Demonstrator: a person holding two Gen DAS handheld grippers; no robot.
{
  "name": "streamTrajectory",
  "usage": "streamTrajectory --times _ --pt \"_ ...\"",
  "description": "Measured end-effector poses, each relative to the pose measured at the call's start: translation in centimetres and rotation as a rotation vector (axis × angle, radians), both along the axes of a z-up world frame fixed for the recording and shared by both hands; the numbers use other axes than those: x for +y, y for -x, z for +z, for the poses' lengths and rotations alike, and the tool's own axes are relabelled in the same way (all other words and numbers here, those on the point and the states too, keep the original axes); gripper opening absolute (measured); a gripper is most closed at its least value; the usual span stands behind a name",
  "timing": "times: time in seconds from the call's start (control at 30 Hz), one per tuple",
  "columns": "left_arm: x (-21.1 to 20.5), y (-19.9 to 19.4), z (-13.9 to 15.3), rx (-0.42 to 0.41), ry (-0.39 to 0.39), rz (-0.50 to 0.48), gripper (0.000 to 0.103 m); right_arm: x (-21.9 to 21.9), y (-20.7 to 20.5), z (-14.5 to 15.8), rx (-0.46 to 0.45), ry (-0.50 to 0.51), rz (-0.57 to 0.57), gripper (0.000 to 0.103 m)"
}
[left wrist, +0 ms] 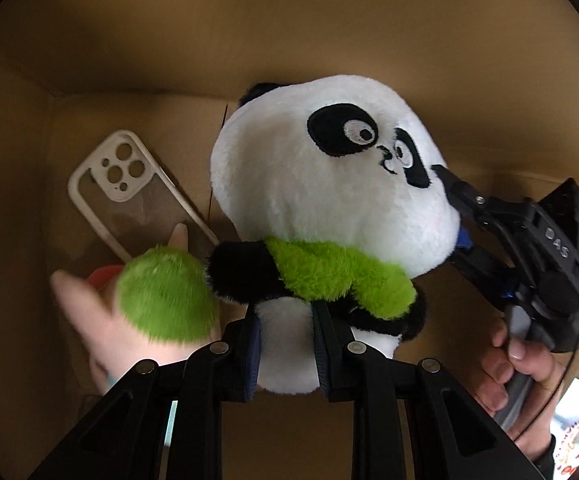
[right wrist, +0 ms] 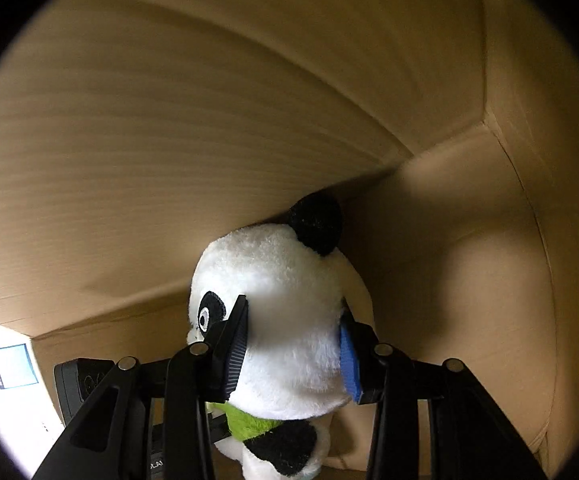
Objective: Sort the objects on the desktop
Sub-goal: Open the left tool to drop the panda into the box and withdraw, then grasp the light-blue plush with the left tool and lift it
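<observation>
Holding a panda toy (left wrist: 329, 200) inside a cardboard box (left wrist: 289, 32) with both grippers.
The left gripper (left wrist: 285, 354) is clenched on the white body, and the right gripper (right wrist: 293, 354) squeezes the head. A phone case (left wrist: 137, 196) lies flat on the box floor beside the toy, near a green fuzzy ball (left wrist: 165, 292).

Dim, warm light inside cardboard box (right wrist: 209, 120) | glare bottom corners | fisheye edges black | green plush ball (left wrist: 165, 292) blurred
</observation>
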State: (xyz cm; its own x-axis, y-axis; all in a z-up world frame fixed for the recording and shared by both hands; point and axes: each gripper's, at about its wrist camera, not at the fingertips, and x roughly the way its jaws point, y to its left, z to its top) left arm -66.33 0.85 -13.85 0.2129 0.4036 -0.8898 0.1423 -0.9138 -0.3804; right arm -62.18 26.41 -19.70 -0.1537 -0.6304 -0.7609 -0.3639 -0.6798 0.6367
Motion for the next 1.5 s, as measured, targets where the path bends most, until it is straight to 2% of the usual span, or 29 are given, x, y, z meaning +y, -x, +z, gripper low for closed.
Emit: streamTrajectory --times 0.07,0.17,0.2,0.3,0.37,0.4,0.43,0.47,0.57,0.63,0.7,0.73,0.77,0.8,0.83,0.93,1.0,1.03,1.07,1.13,1.3,1.37,1.5 --pt "0.3 -0.3 -1.2 -0.013 0.002 -0.015 0.024 -0.1 0.0 -0.6 -0.004 -0.012 -0.001 0.044" --pt "0.8 -0.6 -1.0 -0.011 0.034 -0.055 0.030 -0.4 0.3 -0.4 -0.018 -0.045 -0.011 0.067" --pt "0.9 -0.7 -0.8 -0.010 0.049 -0.071 0.035 -0.8 0.3 0.1 -0.020 -0.075 -0.001 0.081" --pt "0.9 -1.6 1.0 0.018 0.089 -0.104 0.041 -2.6 -0.2 2.4 -0.017 -0.133 0.105 0.085" --pt "0.6 -2.4 3.5 0.069 0.090 -0.111 0.059 -4.0 -1.1 5.0 -0.016 -0.193 0.207 0.088" --pt "0.6 -2.9 5.0 0.102 0.095 -0.122 0.071 -4.5 -1.6 6.6 0.003 -0.224 0.246 0.091" --pt "0.5 -3.6 6.7 0.138 0.104 -0.138 0.078 -5.0 -2.1 8.1 0.022 -0.255 0.282 0.097" --pt "0.4 -4.2 8.2 0.168 0.107 -0.150 0.079 -5.5 -2.9 10.4 0.057 -0.292 0.316 0.103" --pt "0.0 -7.2 14.7 0.294 0.106 -0.187 0.083 -5.8 -4.8 17.5 0.186 -0.394 0.395 0.103" --pt "-0.3 -10.5 19.6 0.409 0.115 -0.219 0.086 -5.3 -8.4 22.9 0.321 -0.429 0.441 0.103" --pt "-0.5 -13.9 24.4 0.526 0.119 -0.255 0.087 -5.1 -13.3 29.1 0.482 -0.420 0.477 0.103" --pt "-0.6 -15.2 26.5 0.575 0.115 -0.275 0.089 -4.9 -15.4 31.1 0.537 -0.415 0.489 0.103" --pt "-0.6 -18.0 28.6 0.644 0.106 -0.305 0.092 -4.3 -19.0 33.5 0.615 -0.415 0.499 0.103" --pt "-0.6 -21.3 30.2 0.706 0.101 -0.338 0.098 -1.3 -21.5 34.5 0.673 -0.419 0.504 0.103" --pt "-0.5 -24.4 31.5 0.757 0.100 -0.367 0.103 -1.1 -23.4 35.8 0.713 -0.420 0.508 0.103" --pt "-0.1 -32.2 31.9 0.857 0.093 -0.448 0.103 0.7 -31.4 37.3 0.809 -0.397 0.509 0.103" --pt "-0.2 -37.7 31.1 0.884 0.086 -0.475 0.103 2.7 -37.0 36.1 0.827 -0.363 0.485 0.103" --pt "-0.4 -40.2 30.3 0.887 0.075 -0.479 0.103 4.0 -38.5 35.2 0.818 -0.346 0.470 0.103" --pt "-0.5 -41.7 29.1 0.869 0.057 -0.474 0.103 5.1 -40.7 33.3 0.794 -0.329 0.452 0.103" --pt "-0.4 -43.5 26.1 0.807 0.016 -0.453 0.103 7.0 -44.6 30.5 0.746 -0.309 0.423 0.103" --pt "-0.1 -48.0 18.5 0.652 -0.086 -0.398 0.103 10.9 -53.6 20.8 0.519 -0.250 0.305 0.103" --pt "0.0 -49.8 15.5 0.590 -0.126 -0.376 0.103 12.3 -55.9 16.2 0.436 -0.227 0.246 0.103" --pt "0.2 -53.4 9.5 0.465 -0.205 -0.331 0.103 14.0 -58.3 9.3 0.336 -0.199 0.152 0.103"
